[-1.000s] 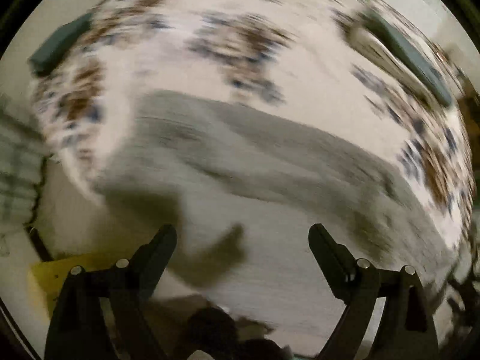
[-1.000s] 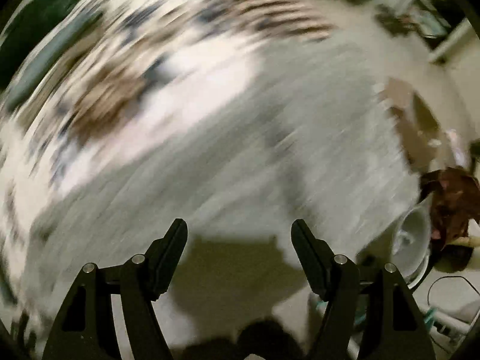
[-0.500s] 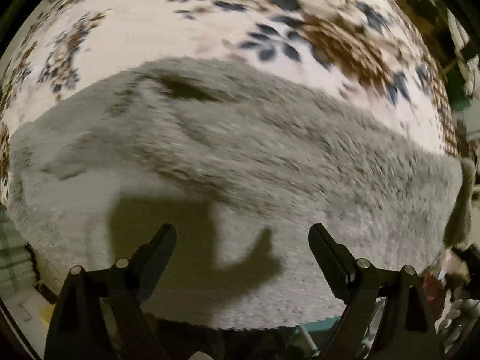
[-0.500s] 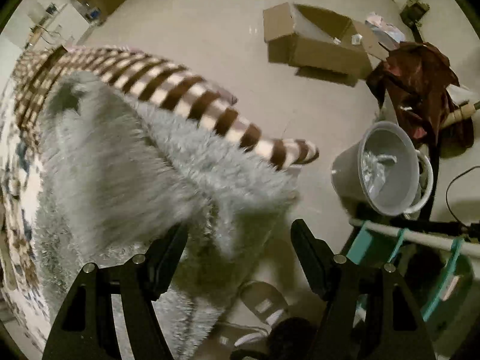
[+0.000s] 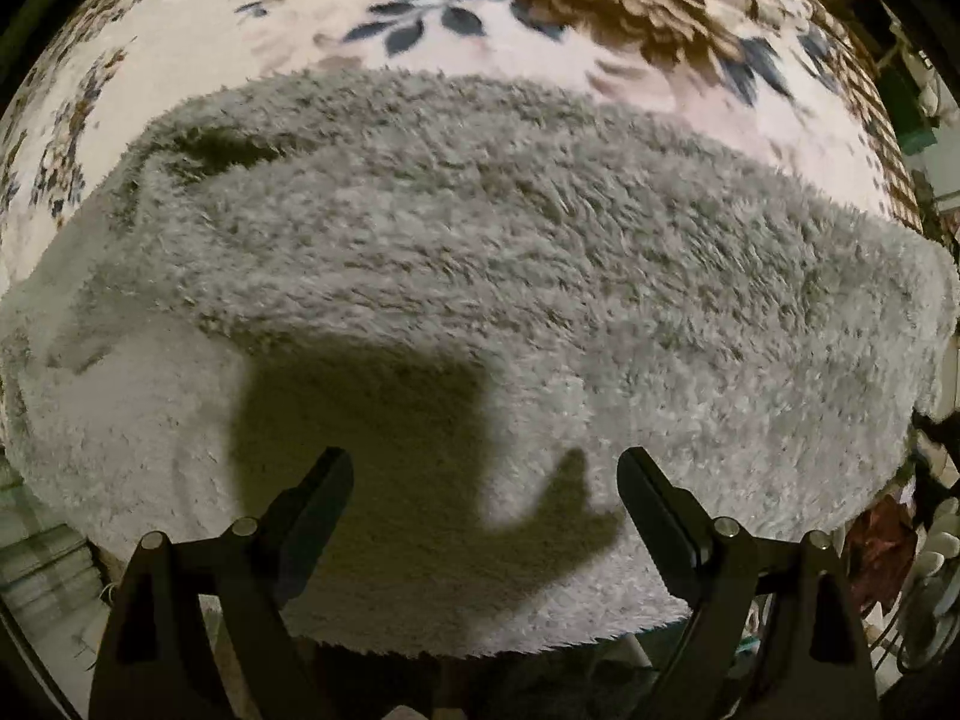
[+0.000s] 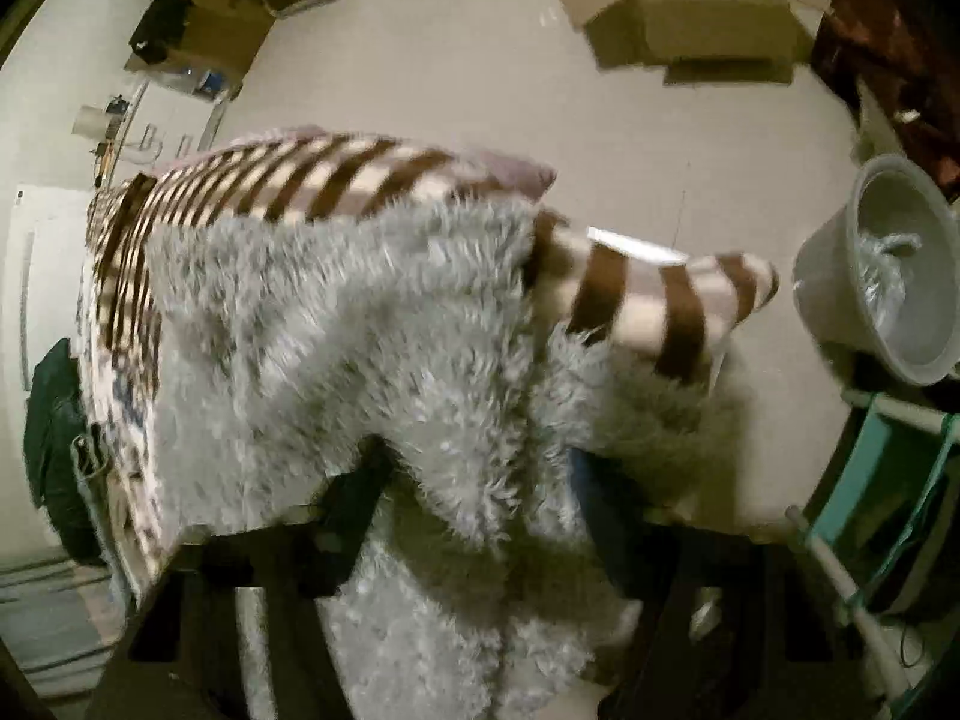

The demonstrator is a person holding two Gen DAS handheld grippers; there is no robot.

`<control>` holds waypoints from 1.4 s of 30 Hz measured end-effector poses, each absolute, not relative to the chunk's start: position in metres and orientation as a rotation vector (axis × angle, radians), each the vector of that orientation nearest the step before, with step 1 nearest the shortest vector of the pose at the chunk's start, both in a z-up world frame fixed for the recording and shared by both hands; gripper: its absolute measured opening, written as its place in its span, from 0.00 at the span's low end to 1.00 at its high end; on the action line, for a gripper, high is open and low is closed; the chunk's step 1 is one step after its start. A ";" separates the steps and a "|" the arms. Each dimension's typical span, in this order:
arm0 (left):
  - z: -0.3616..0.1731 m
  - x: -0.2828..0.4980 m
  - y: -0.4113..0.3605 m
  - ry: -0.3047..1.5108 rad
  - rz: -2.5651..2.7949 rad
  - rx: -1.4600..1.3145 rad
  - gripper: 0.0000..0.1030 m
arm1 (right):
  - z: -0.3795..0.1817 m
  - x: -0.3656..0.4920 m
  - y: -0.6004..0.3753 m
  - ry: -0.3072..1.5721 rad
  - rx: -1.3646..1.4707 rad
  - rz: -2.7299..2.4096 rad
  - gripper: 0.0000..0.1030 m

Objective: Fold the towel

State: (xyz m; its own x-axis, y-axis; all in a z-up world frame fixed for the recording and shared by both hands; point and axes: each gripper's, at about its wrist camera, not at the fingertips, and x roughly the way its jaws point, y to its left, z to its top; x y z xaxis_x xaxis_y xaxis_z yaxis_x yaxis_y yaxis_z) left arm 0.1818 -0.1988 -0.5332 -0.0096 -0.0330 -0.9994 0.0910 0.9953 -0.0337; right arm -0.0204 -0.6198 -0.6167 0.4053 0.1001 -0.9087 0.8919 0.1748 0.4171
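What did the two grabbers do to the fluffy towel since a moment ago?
The right gripper has just closed its fingers on the grey towel's corner, which hangs off the striped blanket; half a second ago that corner only lay between them. The left gripper drew a little closer to the towel's near edge. Its fingers stayed wide open, holding nothing.

Shaggy grey towel (image 5: 480,276), rumpled on bedspread

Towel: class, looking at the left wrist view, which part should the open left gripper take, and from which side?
Take the near hem of the grey towel, at the corner on the picture's left, from above. That edge lies flat and free on the flowered blanket, just below the left gripper, whose jaws stand open and empty.
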 end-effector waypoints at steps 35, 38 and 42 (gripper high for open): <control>-0.525 0.189 -0.203 1.568 -0.148 0.037 0.87 | -0.593 -0.068 -0.594 1.260 1.189 -0.734 0.08; -0.522 0.203 -0.198 1.550 -0.134 0.013 0.87 | -0.595 -0.063 -0.595 1.366 1.200 -0.727 0.31; -0.514 0.225 -0.193 1.511 -0.115 0.004 0.87 | -0.541 -0.041 -0.590 1.183 1.194 -0.678 0.38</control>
State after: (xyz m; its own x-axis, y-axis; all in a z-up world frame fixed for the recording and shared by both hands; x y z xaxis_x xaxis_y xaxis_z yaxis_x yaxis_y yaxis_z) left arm 0.2251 -0.1929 -0.5140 0.0550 -0.0730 -0.9958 0.0783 0.9946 -0.0686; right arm -0.0414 -0.5901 -0.5412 0.2985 0.1691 -0.9393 0.8962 0.2888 0.3368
